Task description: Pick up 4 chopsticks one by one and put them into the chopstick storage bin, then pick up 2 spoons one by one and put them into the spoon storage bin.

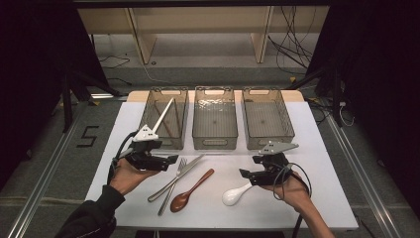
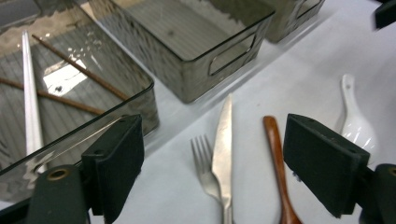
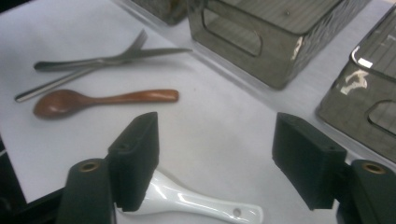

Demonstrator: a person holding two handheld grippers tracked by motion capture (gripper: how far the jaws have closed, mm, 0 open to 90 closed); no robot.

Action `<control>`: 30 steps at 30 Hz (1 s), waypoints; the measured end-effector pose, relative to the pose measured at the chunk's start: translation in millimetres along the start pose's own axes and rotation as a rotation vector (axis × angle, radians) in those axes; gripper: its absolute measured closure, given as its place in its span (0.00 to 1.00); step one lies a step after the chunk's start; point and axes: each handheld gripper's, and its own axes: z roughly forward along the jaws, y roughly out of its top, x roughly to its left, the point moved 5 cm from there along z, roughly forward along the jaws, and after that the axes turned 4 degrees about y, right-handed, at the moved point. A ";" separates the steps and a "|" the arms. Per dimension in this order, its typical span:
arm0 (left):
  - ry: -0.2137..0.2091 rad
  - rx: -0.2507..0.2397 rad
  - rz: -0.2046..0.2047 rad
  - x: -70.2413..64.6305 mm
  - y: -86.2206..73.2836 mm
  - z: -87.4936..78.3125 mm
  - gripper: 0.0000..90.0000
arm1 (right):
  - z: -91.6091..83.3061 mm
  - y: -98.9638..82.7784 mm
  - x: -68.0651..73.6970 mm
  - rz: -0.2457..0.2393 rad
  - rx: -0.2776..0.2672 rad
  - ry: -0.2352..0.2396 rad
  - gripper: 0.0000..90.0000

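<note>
Just beside the right gripper (image 1: 246,174), the white spoon (image 1: 235,194) lies ungripped.

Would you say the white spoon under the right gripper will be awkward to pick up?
Probably a little. The white spoon looks glazed and glossy, so the pads may slip. It looks ceramic, likely stiff and chippable if dropped. Its rounded bowl might rock or pivot when nudged.

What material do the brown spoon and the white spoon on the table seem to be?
The brown long-handled spoon looks like wood with a smooth, faintly glossy reddish finish. The white short-handled spoon seems glazed ceramic, though it might be plastic: bright sharp highlights, thick body, and a small hole in the handle.
</note>
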 end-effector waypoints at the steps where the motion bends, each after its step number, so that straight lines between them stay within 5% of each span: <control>1: -0.007 -0.015 0.001 -2.1 0.3 -1.8 0.22 | 1.7 -1.2 -1.5 -0.003 0.011 -0.002 0.40; 13: -0.029 -0.113 -0.021 -13.3 -3.2 -19.6 0.19 | 17.7 -14.7 -17.7 0.020 0.102 -0.025 0.56; 30: -0.029 -0.093 -0.028 -11.5 -16.0 -17.9 0.18 | 23.5 -19.9 -18.6 0.014 0.126 -0.057 0.82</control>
